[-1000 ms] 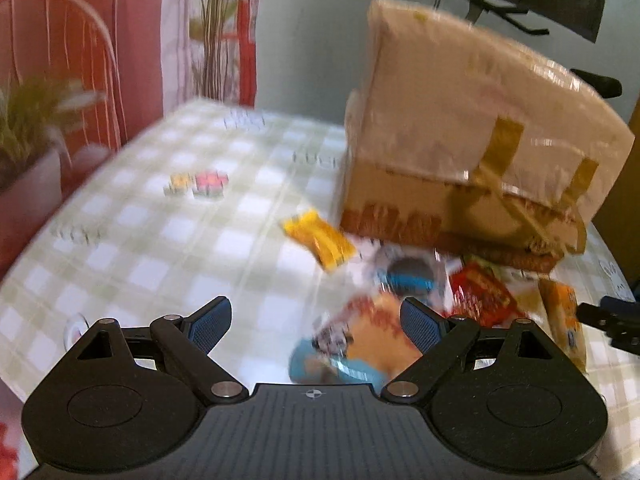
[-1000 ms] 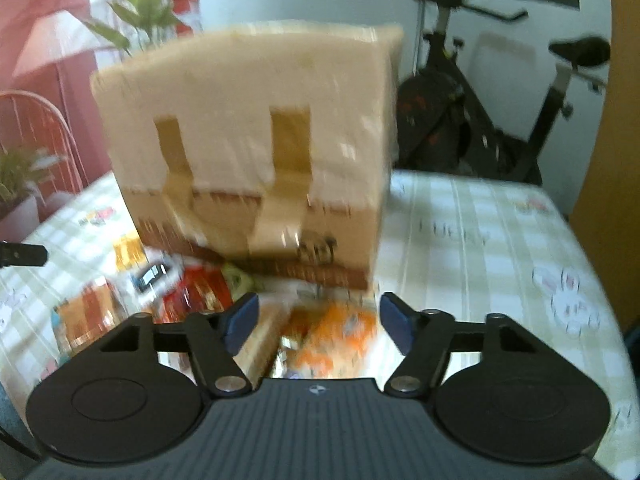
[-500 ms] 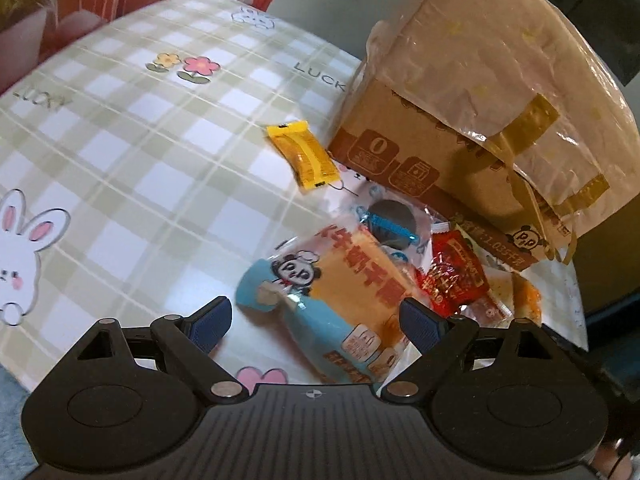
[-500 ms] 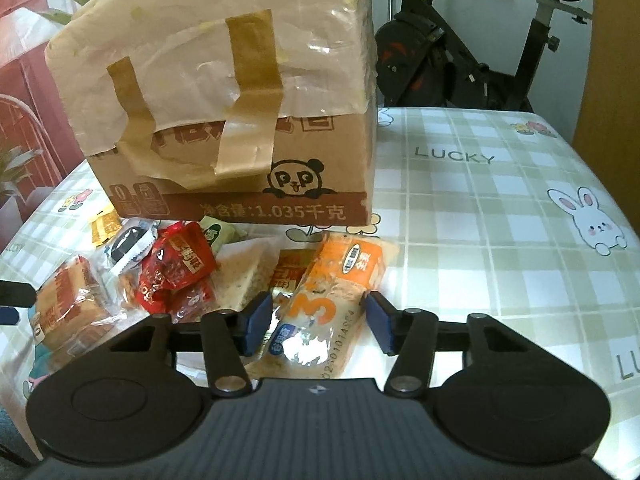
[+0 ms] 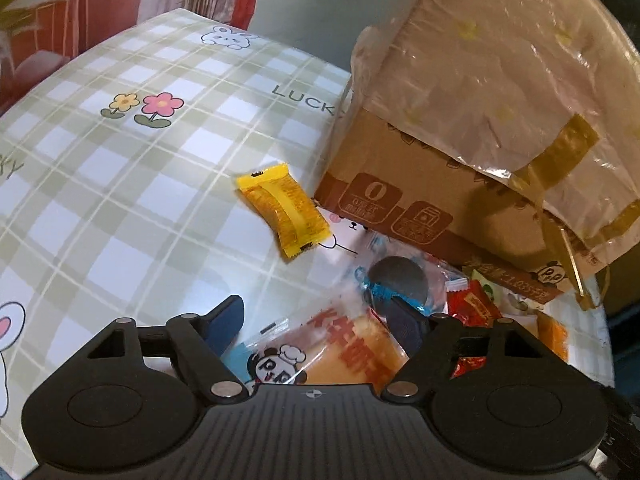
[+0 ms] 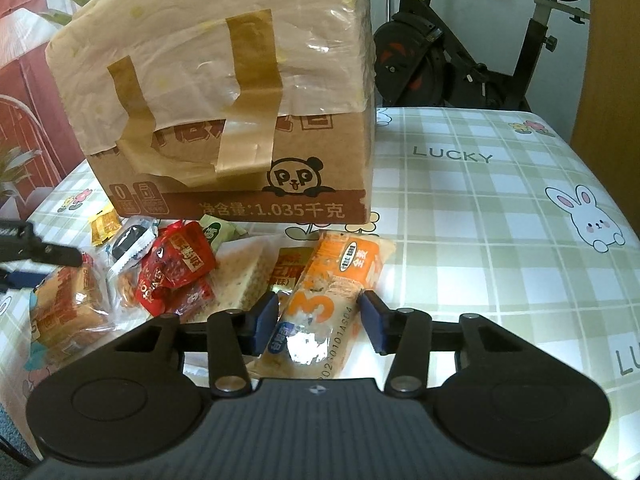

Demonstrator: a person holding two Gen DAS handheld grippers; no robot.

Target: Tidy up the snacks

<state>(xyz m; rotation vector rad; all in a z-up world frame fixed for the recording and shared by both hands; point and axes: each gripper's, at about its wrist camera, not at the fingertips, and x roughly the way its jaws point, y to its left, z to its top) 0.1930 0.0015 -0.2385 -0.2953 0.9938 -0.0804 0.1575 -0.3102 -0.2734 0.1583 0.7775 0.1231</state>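
A pile of snack packets lies on the checked tablecloth point(image 5: 120, 200) in front of a taped cardboard box point(image 5: 460, 120) point(image 6: 240, 120). My left gripper point(image 5: 316, 322) is low over a blue-and-orange panda cake packet point(image 5: 320, 344) point(image 6: 68, 308). Its jaws are closing with the packet between them, and the left pad is still clear of it. My right gripper point(image 6: 319, 320) straddles an orange bread packet point(image 6: 332, 292) marked with a big 3. Those jaws are closing too, with the pads right at the packet's sides and the wrapper not squeezed.
A yellow candy packet point(image 5: 282, 210) lies apart by the box corner. A dark round cookie point(image 5: 396, 280), red packets point(image 6: 176, 272) and a white cracker point(image 6: 244, 276) crowd the pile. An exercise bike point(image 6: 460, 60) stands behind the table. Bare cloth point(image 6: 480, 220) stretches to the right.
The left gripper dropped forward over the cake packet and its jaws narrowed. The right gripper sank toward the orange bread packet, and its jaws narrowed around it.
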